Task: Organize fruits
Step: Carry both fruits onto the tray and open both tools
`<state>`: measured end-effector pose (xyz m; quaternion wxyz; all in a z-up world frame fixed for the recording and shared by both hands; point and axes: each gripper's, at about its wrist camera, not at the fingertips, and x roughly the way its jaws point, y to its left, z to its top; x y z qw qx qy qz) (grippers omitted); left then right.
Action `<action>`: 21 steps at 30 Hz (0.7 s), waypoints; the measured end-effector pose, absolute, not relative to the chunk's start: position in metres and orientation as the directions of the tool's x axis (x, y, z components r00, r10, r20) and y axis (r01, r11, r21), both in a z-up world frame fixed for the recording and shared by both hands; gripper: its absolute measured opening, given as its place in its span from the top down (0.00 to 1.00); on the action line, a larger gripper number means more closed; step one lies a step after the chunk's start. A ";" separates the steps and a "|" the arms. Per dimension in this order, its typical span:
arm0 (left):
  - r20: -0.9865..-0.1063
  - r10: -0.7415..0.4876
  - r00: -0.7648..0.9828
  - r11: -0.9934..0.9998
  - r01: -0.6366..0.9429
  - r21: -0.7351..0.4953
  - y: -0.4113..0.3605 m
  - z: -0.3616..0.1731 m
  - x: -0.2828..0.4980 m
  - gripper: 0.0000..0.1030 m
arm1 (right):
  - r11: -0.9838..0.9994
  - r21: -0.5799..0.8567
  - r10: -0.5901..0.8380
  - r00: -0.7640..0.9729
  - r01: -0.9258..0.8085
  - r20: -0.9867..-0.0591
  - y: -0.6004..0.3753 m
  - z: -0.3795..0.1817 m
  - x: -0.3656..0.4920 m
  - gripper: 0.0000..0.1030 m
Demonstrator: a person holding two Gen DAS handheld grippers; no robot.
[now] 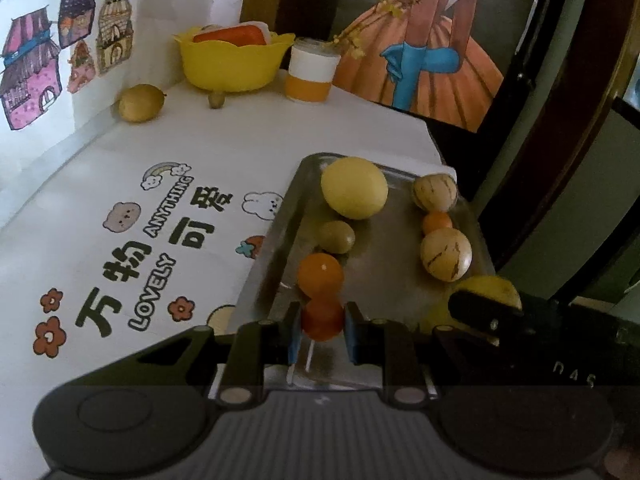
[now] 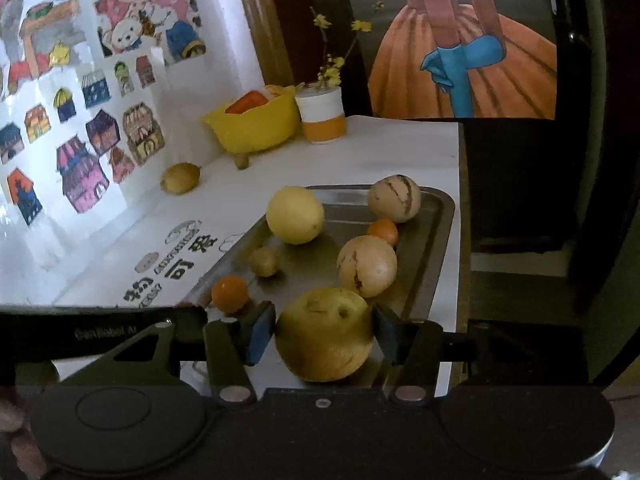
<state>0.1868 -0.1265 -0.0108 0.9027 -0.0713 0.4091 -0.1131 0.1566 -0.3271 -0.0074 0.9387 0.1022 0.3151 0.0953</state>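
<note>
A small orange fruit (image 1: 322, 319) sat clamped between the blue pads of the left gripper (image 1: 322, 334), just over the near end of the metal tray (image 1: 280, 216); a second orange fruit (image 1: 320, 275) lay in the tray directly beyond it, touching or nearly so. The right gripper (image 2: 325, 330) stood wide, its pads pressed to either side of a large yellow-green fruit (image 2: 325, 334) at the tray's near end. Further in lay a small olive fruit (image 1: 337, 237), a pale yellow round fruit (image 1: 354, 187), two striped tan melons (image 1: 445, 254) (image 1: 435, 192) with a tiny orange one (image 1: 437, 222) between them; beyond the tray, on the white printed tablecloth (image 1: 120, 240), a brownish-yellow fruit (image 1: 140, 103) and a small nut-like one (image 1: 216, 99) sat near a yellow bowl (image 1: 232, 62), beside a white-and-orange cup (image 1: 312, 70).
</note>
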 end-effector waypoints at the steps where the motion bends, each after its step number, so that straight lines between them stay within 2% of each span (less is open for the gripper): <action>1: -0.725 -0.261 0.637 0.965 0.144 -0.220 -0.128 -0.012 0.187 0.77 | 0.961 0.249 0.243 0.785 -0.117 -0.570 -0.327 -0.008 0.158 0.46; 13: -0.738 -0.252 0.626 0.968 0.144 -0.207 -0.128 -0.017 0.191 0.77 | 0.962 0.251 0.231 0.794 -0.103 -0.562 -0.327 -0.009 0.163 0.46; 17: -0.738 -0.250 0.627 0.968 0.138 -0.210 -0.126 -0.017 0.191 0.76 | 0.969 0.228 0.212 0.793 -0.095 -0.571 -0.326 -0.010 0.162 0.42; 20: -0.739 -0.250 0.626 0.968 0.136 -0.212 -0.125 -0.016 0.190 0.68 | 0.967 0.238 0.213 0.795 -0.089 -0.568 -0.327 -0.010 0.159 0.40; 21: -0.738 -0.250 0.627 0.968 0.134 -0.214 -0.123 -0.015 0.189 0.65 | 0.966 0.240 0.215 0.797 -0.091 -0.564 -0.327 -0.009 0.158 0.37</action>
